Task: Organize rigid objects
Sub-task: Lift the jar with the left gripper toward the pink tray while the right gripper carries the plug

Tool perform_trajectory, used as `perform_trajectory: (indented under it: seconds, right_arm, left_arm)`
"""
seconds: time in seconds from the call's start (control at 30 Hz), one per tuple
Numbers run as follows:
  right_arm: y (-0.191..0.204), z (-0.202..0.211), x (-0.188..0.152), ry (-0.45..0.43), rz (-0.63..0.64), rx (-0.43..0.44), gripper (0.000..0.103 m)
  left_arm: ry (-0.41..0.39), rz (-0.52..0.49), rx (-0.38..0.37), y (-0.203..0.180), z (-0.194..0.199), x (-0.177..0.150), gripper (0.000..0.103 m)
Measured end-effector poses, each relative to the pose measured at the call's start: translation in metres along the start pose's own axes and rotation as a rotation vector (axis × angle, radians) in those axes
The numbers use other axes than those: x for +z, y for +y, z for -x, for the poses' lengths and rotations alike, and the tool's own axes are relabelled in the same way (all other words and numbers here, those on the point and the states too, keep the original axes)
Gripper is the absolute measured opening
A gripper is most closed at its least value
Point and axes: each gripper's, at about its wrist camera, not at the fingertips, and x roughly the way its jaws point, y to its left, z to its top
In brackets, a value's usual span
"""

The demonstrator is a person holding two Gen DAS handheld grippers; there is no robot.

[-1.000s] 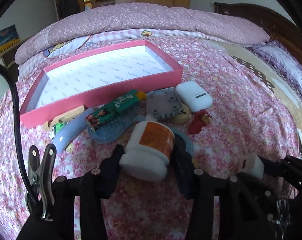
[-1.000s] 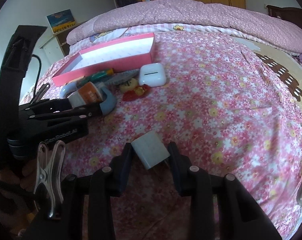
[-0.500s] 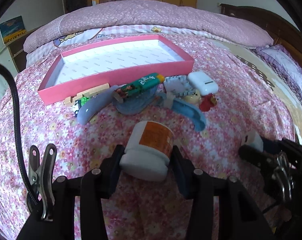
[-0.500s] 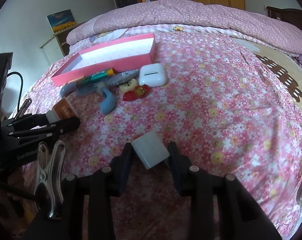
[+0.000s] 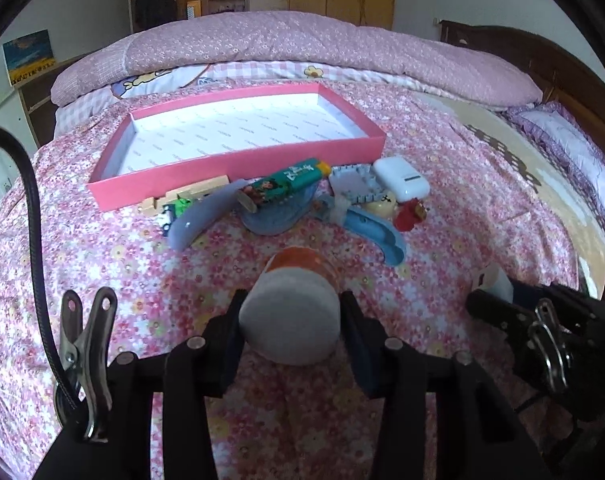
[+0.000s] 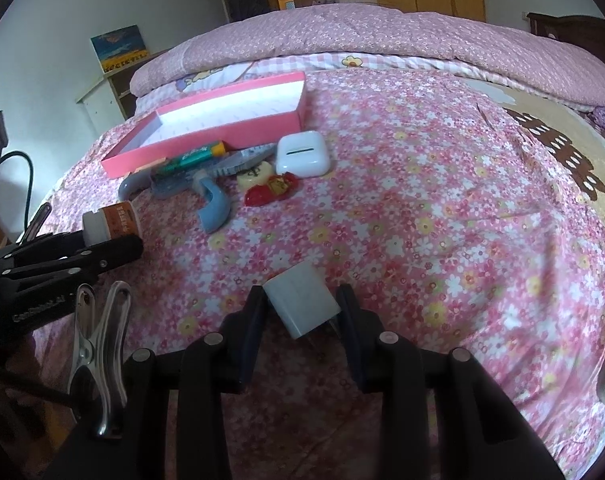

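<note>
Left gripper (image 5: 290,322) clamped on a white jar (image 5: 292,312) with an orange label, cap toward the camera, jaws just tightened a little, pads pressed on both sides of the cap, jar held above the floral bedspread (image 5: 122,264). Right gripper (image 6: 300,312) closed nearly as far as it goes on one white charger plug (image 6: 302,304), tilted between the pads, prongs pointing down toward the camera. Ahead, near the middle of the bed, one pink tray (image 5: 238,172) with a white printed lining, nothing inside. Just in front of its near wall, a loose heap: one green tube (image 5: 284,184) lying across a blue dish (image 5: 276,216), one grey-blue curved piece (image 5: 198,220), one blue curved piece (image 5: 376,232), one wooden piece (image 5: 186,194) touching the tray wall, one small green toy (image 5: 176,206), one grey square piece (image 5: 352,182), one white earbud case (image 5: 400,180), one cream figure (image 5: 380,208), one red figure (image 5: 410,212). Heap well apart from both grippers. One metal clip (image 5: 86,344) at the left of each gripper frame.
</note>
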Motion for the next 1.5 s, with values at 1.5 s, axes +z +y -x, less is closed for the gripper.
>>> perform_trajectory:
  seconds: [1.5]
  right_arm:
    - [0.057, 0.013, 0.049, 0.010, 0.058, 0.135, 0.037]
  left_arm:
    - [-0.106, 0.095, 0.042, 0.063, 0.057, 0.031, 0.044]
